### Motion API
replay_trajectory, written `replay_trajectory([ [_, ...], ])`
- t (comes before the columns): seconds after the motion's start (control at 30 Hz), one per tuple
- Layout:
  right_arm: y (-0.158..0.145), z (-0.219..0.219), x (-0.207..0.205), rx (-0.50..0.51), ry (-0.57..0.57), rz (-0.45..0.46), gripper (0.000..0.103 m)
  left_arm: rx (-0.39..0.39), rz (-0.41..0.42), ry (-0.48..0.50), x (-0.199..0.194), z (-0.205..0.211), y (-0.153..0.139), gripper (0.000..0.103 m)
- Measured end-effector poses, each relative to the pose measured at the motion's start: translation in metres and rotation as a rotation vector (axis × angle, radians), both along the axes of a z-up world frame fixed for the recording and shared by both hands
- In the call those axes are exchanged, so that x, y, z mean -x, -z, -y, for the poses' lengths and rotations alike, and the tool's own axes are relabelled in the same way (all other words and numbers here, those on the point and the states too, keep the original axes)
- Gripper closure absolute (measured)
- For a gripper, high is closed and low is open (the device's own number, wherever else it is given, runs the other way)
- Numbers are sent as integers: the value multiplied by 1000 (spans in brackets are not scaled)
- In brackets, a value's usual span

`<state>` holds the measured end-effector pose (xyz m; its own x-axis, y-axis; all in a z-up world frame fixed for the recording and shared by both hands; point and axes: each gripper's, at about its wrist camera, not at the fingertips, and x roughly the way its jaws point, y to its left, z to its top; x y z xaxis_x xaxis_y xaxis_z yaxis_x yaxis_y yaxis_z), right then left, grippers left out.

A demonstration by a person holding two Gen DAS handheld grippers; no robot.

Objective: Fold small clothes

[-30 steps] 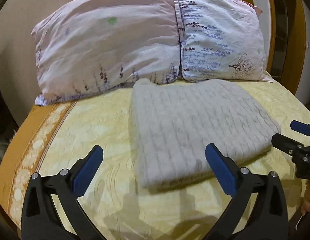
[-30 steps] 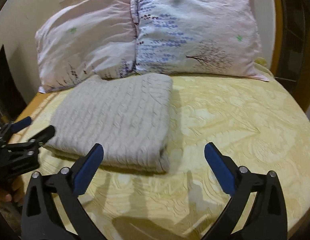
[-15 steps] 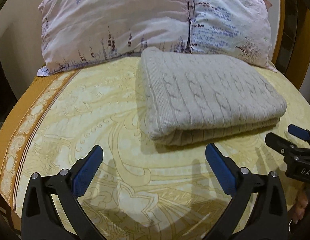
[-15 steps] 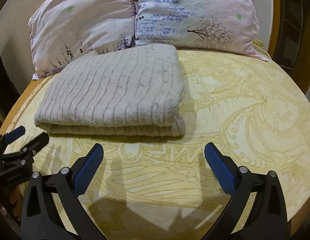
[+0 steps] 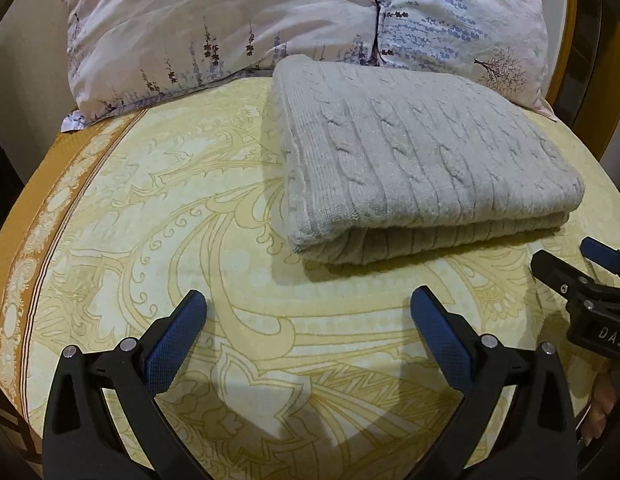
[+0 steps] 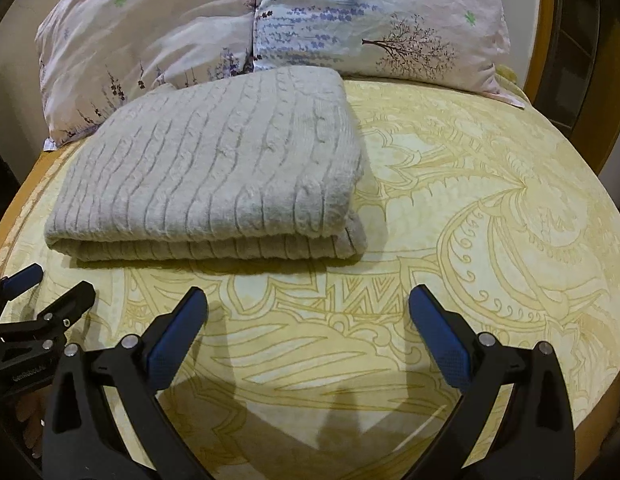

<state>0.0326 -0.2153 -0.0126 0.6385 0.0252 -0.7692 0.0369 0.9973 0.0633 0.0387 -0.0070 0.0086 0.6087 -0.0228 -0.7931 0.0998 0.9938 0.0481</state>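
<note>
Surface: a bed covered by a yellow bedspread with a pale scroll pattern and an orange border along its left side. At the head we found two pillows leaning side by side, printed with purple flowers and a small tree.

Item: one grey sweater, cable-knit, folded into a thick rectangle of stacked layers. It lay flat on the bedspread, its far edge against the pillows, its near fold facing us.

Tools: our left gripper and right gripper both stood with jaws spread wide, blue pads bare, holding nothing, over the bedspread just short of the sweater.

Hidden or unclear: we could not make out sleeves, collar or neckline. The tops of the pillows were cut off.

Differences between views: the left camera alone showed the orange border clearly and the right gripper at its right edge; the right camera alone showed the bare right half of the bedspread.
</note>
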Motion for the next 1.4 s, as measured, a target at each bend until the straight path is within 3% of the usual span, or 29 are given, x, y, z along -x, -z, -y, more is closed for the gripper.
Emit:
replay_trajectory([
  [0.17, 2, -7, -1, 41, -24, -7, 2, 1, 2, 12, 0, 0, 0, 1],
  [1.4, 1, -8, 1, 40, -28, 21, 2, 3, 23, 20, -2, -1, 2, 1],
])
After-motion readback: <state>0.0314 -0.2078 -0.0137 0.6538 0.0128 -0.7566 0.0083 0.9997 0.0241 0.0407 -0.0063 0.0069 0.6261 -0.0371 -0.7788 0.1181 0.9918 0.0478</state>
